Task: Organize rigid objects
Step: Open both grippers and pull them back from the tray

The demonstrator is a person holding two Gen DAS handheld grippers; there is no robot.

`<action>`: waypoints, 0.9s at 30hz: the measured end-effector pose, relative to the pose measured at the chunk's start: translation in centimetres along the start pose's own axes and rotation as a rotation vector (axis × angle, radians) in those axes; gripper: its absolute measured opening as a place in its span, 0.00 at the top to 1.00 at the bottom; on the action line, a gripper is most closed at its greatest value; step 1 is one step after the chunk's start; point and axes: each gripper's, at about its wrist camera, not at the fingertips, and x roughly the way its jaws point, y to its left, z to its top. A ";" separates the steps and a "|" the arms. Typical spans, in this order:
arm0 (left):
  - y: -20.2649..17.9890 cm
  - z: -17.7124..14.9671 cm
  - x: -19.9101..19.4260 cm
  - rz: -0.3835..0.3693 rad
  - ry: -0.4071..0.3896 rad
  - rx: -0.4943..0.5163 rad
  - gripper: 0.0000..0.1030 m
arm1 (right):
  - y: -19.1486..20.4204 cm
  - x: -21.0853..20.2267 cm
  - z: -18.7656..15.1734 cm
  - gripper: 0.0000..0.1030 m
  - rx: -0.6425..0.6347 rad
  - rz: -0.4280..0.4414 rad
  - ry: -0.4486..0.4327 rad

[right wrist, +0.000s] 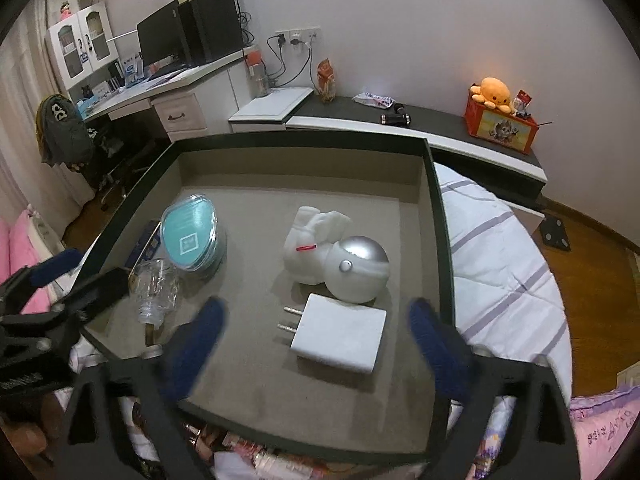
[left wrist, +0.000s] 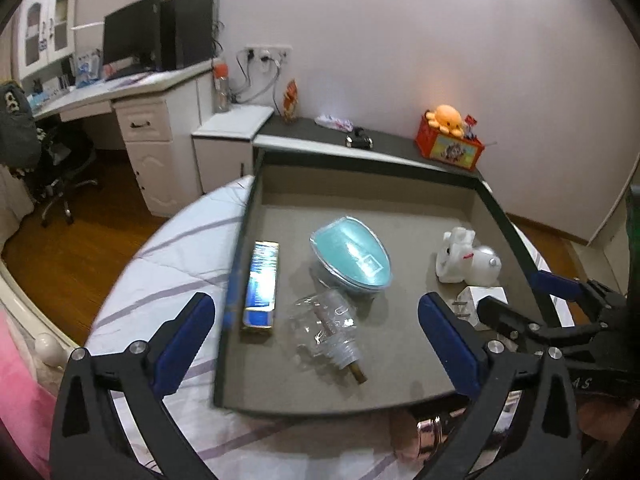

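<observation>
So there's a dark-rimmed tray with a grey floor sitting on a bed with a white, purple-striped quilt, and all the stuff is laid out inside it.

On the tray's left side there's a long blue and gold box lying right along the wall. Next to it is a teal oval case with a clear lid, and just in front of that a clear glass bottle on its side, cork end pointing toward the camera. Over on the right you've got a white rabbit figure lying down, touching a white and silver ball-shaped gadget. Just in front of those is a white plug charger, lying flat with its prongs pointing left.

Left gripper has its jaws spread wide, nothing in them, hovering over the near left part of the tray around the bottle. Right gripper is the same deal: jaws wide apart and empty, either side of the charger but not touching it.

Under the tray's near edge there's some clutter I can't make out.
</observation>
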 end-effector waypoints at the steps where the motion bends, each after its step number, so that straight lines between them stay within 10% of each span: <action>1: 0.2 -0.1 -0.5 0.003 -0.011 -0.003 0.00 | 0.0 -0.6 -0.2 0.00 0.003 0.000 -0.016; 27: -1.6 -7.1 -16.2 0.108 -0.150 0.034 0.00 | 0.4 -17.8 -10.1 0.00 0.154 -0.072 -0.279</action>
